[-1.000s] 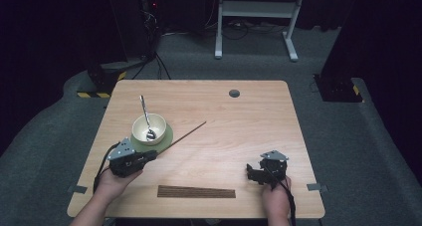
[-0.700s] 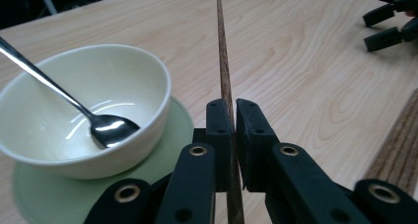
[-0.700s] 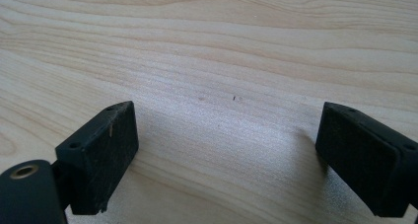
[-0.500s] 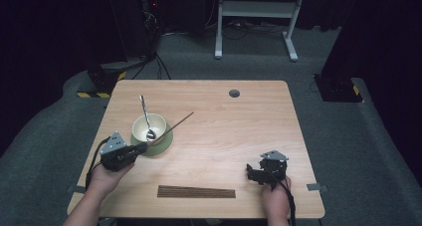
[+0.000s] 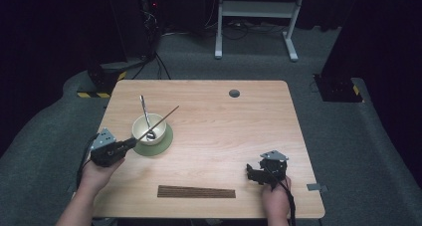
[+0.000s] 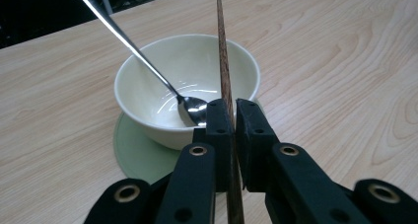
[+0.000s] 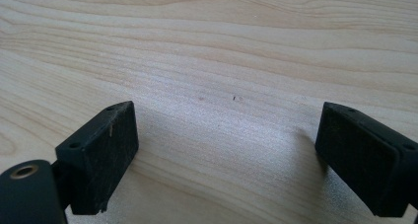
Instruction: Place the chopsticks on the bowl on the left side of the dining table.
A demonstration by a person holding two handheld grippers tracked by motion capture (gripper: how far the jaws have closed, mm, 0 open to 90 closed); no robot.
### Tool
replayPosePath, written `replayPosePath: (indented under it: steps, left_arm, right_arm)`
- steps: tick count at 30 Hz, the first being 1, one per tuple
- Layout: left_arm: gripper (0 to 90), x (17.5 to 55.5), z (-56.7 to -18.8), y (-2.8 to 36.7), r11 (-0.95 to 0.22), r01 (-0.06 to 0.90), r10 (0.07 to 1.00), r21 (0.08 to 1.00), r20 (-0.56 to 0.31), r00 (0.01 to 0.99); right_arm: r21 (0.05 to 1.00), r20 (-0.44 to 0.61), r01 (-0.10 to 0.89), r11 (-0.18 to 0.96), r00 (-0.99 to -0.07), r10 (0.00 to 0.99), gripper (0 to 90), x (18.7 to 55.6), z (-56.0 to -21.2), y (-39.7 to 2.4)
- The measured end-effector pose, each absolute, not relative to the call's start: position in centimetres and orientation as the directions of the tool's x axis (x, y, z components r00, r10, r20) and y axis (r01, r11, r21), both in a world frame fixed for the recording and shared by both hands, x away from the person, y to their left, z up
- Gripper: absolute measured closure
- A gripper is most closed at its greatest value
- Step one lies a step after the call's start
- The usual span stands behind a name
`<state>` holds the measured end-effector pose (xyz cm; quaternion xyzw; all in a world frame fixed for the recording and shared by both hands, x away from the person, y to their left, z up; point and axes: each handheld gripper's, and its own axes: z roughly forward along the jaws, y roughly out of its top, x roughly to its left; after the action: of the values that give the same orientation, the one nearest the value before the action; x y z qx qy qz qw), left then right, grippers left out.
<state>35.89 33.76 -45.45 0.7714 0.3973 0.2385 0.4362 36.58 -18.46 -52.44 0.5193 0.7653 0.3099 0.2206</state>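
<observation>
A thin wooden stick (image 6: pixel 225 71) is clamped by the left gripper (image 6: pixel 230 116) at the left of the high view, slanting above the bowl (image 5: pixel 148 129); the right gripper (image 7: pixel 226 150), lower right, is held wide open over the bare bench (image 5: pixel 224 121)

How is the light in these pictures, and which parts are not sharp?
High view: the table is evenly lit, the room behind it is dark. Left gripper view: the bowl is sharp with a small glare inside; the chopstick blurs near the lens. Right gripper view: soft shadows lie on the wood beside the open jaws.
</observation>
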Motion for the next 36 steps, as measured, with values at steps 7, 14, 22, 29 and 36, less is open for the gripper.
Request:
replayPosePath:
  steps: [7,14,22,29,36]
  left_arm:
    - [84.5,36.3,-45.8,34.0,-0.295,0.423,0.827,0.857,0.007,0.562]
    - [84.4,36.5,-46.2,34.4,-0.291,0.436,0.834,0.852,0.003,0.551]
    - [84.4,36.7,-46.6,34.3,-0.294,0.451,0.832,0.843,-0.007,0.555]
    - [84.3,36.7,-46.7,34.2,-0.301,0.455,0.829,0.838,-0.006,0.559]
    - [83.0,36.7,-46.8,34.0,-0.306,0.456,0.829,0.836,-0.002,0.559]
  right_arm:
    - [0.702,-0.014,0.66,0.267,-0.361,0.932,9.2,36.5,-52.4,-18.4]
    - [0.704,-0.018,0.655,0.274,-0.369,0.929,9.5,36.5,-52.4,-18.4]
    - [0.704,-0.019,0.654,0.276,-0.37,0.929,9.7,36.5,-52.4,-18.4]
    - [0.704,-0.02,0.653,0.277,-0.372,0.928,9.7,36.5,-52.4,-18.4]
    - [0.704,-0.02,0.653,0.278,-0.374,0.927,10.0,36.5,-52.4,-18.4]
